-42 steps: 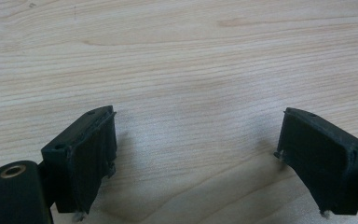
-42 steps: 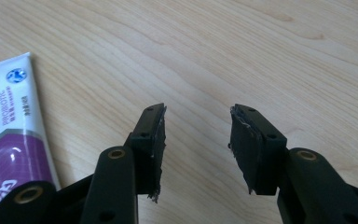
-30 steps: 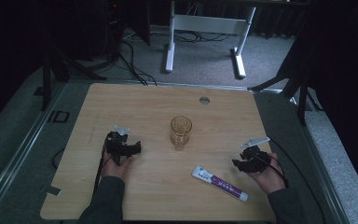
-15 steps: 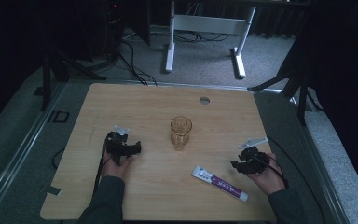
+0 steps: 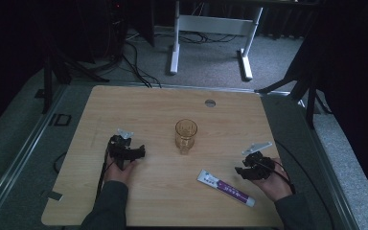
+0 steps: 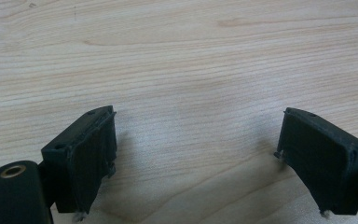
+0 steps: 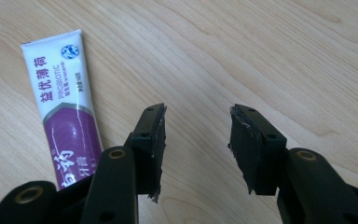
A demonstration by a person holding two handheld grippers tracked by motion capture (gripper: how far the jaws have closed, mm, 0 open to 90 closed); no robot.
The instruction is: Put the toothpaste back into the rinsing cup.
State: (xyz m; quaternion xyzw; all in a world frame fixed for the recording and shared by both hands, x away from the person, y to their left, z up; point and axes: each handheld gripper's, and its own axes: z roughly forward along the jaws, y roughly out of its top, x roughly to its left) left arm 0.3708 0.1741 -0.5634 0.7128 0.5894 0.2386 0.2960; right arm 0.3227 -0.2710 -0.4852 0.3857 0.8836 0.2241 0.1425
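A white and purple toothpaste tube [image 5: 225, 187] lies flat on the wooden table [image 5: 143, 110], near its front right. In the right gripper view the tube [image 7: 65, 112] lies just left of my right gripper [image 7: 196, 140], whose jaws stand open over bare wood, not touching it. From above, the right gripper [image 5: 250, 168] sits to the right of the tube. An amber drinking glass [image 5: 186, 136] stands upright at the table's middle. My left gripper [image 5: 130, 152] rests left of the glass; its jaws [image 6: 196, 158] stand wide open over bare wood.
A small round grommet [image 5: 210, 103] sits in the tabletop near the far edge. Cables trail from both grippers toward the front edge. Beyond the table stand a white desk frame [image 5: 211, 28] and floor cables.
The right gripper has shifted slightly left and nearer the front, closer to the tube's end. The left gripper has not moved.
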